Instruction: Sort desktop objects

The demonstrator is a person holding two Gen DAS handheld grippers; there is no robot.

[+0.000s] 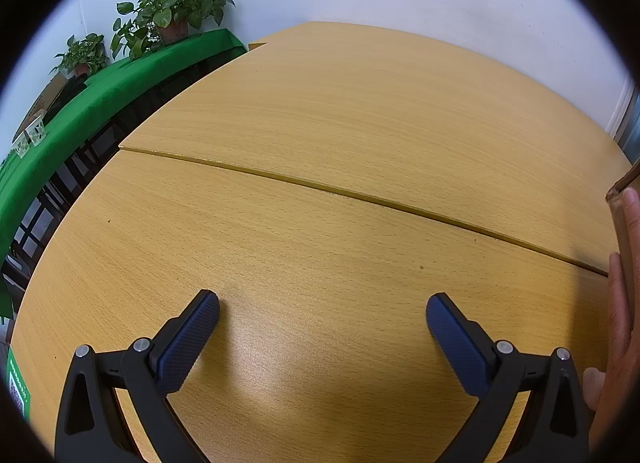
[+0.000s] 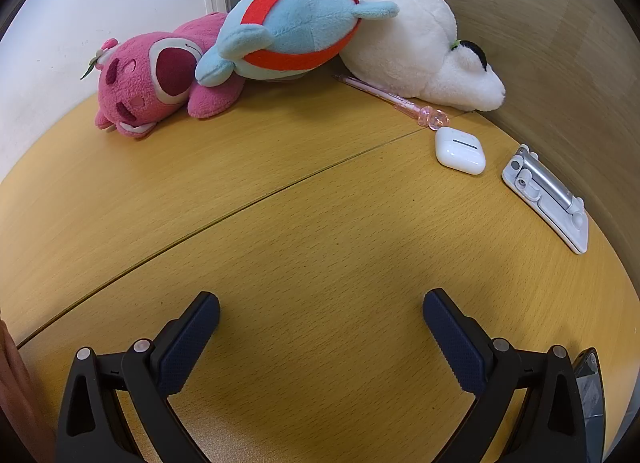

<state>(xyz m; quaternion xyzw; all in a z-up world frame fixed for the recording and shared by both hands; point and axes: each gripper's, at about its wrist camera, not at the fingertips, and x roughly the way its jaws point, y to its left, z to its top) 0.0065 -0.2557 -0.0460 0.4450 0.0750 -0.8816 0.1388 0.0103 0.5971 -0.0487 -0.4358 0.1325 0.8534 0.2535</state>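
In the right wrist view, a pink plush bear (image 2: 152, 75), a blue and red plush (image 2: 292, 29) and a white plush (image 2: 420, 47) lie together at the table's far edge. A pink pen (image 2: 390, 99) lies in front of the white plush. A white earbud case (image 2: 460, 150) and a folded silver phone stand (image 2: 546, 199) lie to the right. My right gripper (image 2: 321, 313) is open and empty over bare wood, well short of them. My left gripper (image 1: 323, 315) is open and empty over bare table.
The wooden table (image 1: 340, 123) has a seam across it. A hand (image 1: 618, 303) holds a brown cardboard edge (image 1: 624, 187) at the right of the left view. A green-covered bench (image 1: 132, 79) with potted plants (image 1: 176, 7) stands beyond. A dark object (image 2: 588, 387) lies at the right view's lower right.
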